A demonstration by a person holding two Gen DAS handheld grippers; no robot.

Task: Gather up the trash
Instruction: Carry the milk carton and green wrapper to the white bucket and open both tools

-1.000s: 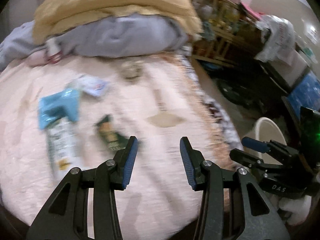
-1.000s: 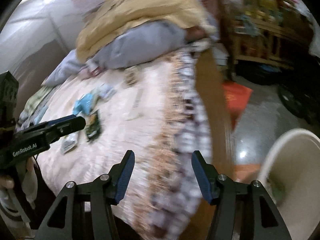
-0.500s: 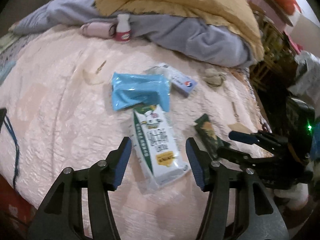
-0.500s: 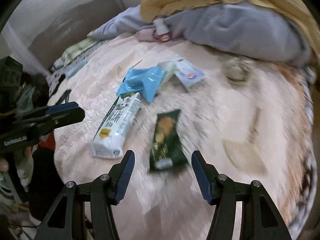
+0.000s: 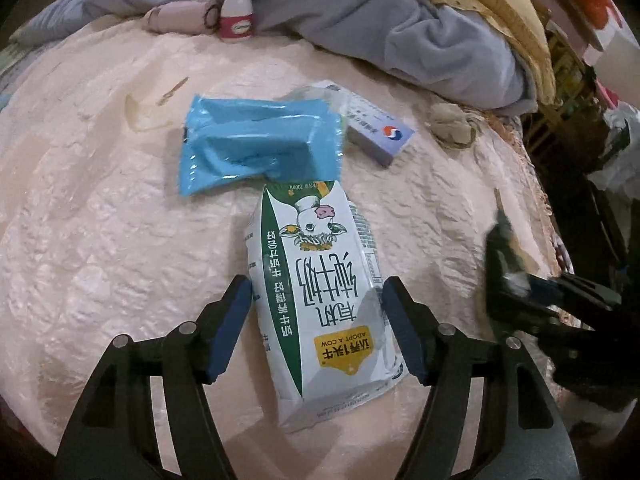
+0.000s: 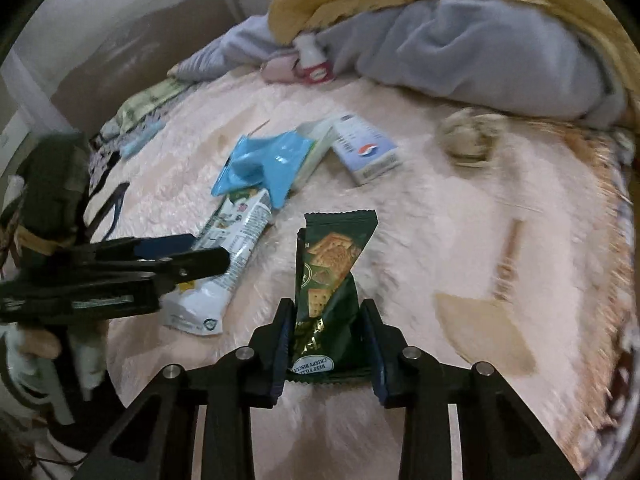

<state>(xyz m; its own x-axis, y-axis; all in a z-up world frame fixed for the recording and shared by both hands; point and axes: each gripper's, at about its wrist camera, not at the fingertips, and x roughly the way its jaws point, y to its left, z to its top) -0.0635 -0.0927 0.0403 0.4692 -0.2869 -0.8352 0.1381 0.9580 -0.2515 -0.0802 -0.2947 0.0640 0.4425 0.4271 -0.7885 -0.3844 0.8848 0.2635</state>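
I count one milk carton (image 5: 320, 292), one blue wrapper (image 5: 260, 144), one biscuit packet (image 6: 328, 288), one small box (image 6: 366, 150), one bottle (image 5: 237, 10)

In the left wrist view, the right gripper (image 5: 520, 284) is smeared by motion at the right edge of the bed (image 5: 80, 220), so the set of its jaws cannot be made out there. In the right wrist view, the near end of the milk carton (image 6: 228, 256) is partly covered by the left gripper (image 6: 188, 256), and the small print on the biscuit packet (image 6: 326, 300) is too small to be read. A corner of the white box (image 5: 376, 130) is hidden under the blue wrapper (image 5: 260, 146).
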